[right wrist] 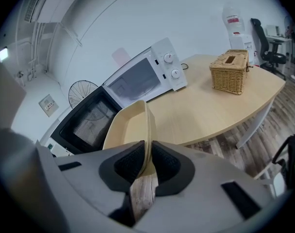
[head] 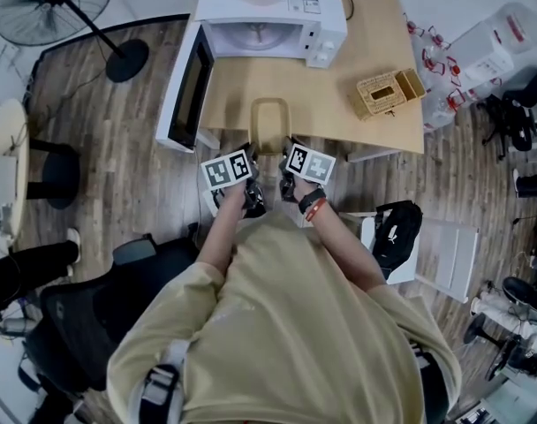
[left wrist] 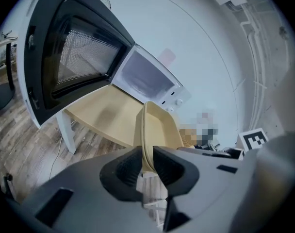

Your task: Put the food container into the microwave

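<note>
Left hand-held gripper (left wrist: pixel 146 163) and right hand-held gripper (right wrist: pixel 148 160) each pinch the food container (head: pixel 269 124) before the open microwave (head: pixel 270 25)

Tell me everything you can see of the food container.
The food container is a pale beige, open-topped rectangular tray with rounded corners and a thin raised rim. It looks like plastic or pulp, and appears empty. The left gripper is shut on its left wall and the right gripper on its right wall. It is at the near edge of the wooden table, in front of the microwave, whose door is open. Whether it touches the table is unclear.
</note>
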Motion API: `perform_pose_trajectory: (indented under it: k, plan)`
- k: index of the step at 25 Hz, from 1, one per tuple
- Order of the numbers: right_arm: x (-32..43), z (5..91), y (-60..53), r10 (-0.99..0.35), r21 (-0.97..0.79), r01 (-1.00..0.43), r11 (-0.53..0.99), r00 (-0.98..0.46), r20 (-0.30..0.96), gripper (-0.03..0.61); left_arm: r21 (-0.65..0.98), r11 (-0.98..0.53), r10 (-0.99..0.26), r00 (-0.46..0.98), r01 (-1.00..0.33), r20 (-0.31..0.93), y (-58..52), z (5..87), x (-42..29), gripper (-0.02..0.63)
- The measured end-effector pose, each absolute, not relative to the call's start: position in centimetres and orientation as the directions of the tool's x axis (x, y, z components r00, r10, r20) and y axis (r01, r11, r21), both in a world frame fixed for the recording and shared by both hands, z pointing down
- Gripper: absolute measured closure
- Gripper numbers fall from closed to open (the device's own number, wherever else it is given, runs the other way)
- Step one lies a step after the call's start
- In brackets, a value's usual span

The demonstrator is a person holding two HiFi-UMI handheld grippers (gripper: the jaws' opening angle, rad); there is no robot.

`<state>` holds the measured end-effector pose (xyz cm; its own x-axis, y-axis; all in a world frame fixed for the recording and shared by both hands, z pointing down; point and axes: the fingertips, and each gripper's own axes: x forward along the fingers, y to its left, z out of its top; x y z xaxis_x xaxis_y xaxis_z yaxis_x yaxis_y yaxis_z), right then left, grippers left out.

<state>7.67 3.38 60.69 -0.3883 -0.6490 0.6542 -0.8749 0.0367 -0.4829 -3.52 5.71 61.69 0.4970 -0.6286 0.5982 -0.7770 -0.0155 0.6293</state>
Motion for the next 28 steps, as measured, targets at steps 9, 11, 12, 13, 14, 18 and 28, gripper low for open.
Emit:
perform_pose_trajectory:
  k: [9, 11, 12, 13, 14, 18, 28]
  plan:
    - [4.8, 61.4, -0.5, -0.665, -0.459, -0.888, 0.025, -0.357, 0.656, 0.514, 0.644, -0.029, -0.613, 0.522, -0.765, 0.593, 1.8, 62.2, -6.3, 0.532]
    - [4.5, 61.5, -0.9, -0.669, -0.457, -0.889, 0.013, -0.347, 0.657, 0.515, 0.646, -0.038, -0.603, 0.533, -0.763, 0.594, 1.5, 62.2, -6.7, 0.532]
    - [4.3, 61.6, -1.0, -0.669, -0.454, -0.891, 0.011, -0.344, 0.659, 0.515, 0.647, -0.044, -0.598, 0.539, -0.761, 0.593, 1.5, 62.3, -6.9, 0.532]
    - [4.2, 61.7, -1.2, -0.670, -0.451, -0.893, 0.011, -0.341, 0.659, 0.517, 0.650, -0.048, -0.596, 0.544, -0.759, 0.591, 1.4, 62.3, -6.9, 0.532]
    - [4.1, 61.7, -1.5, -0.671, -0.446, -0.895, 0.012, -0.338, 0.660, 0.517, 0.653, -0.050, -0.595, 0.548, -0.755, 0.588, 1.1, 62.4, -7.0, 0.532]
    - [3.9, 62.0, -2.6, -0.679, -0.431, -0.902, 0.005, -0.320, 0.661, 0.518, 0.655, -0.060, -0.584, 0.558, -0.754, 0.589, 0.0, 62.7, -7.2, 0.532]
    - [4.1, 63.1, -7.1, -0.689, -0.452, -0.892, -0.014, -0.319, 0.651, 0.518, 0.647, -0.053, -0.594, 0.545, -0.761, 0.592, -5.0, 63.6, -7.2, 0.534]
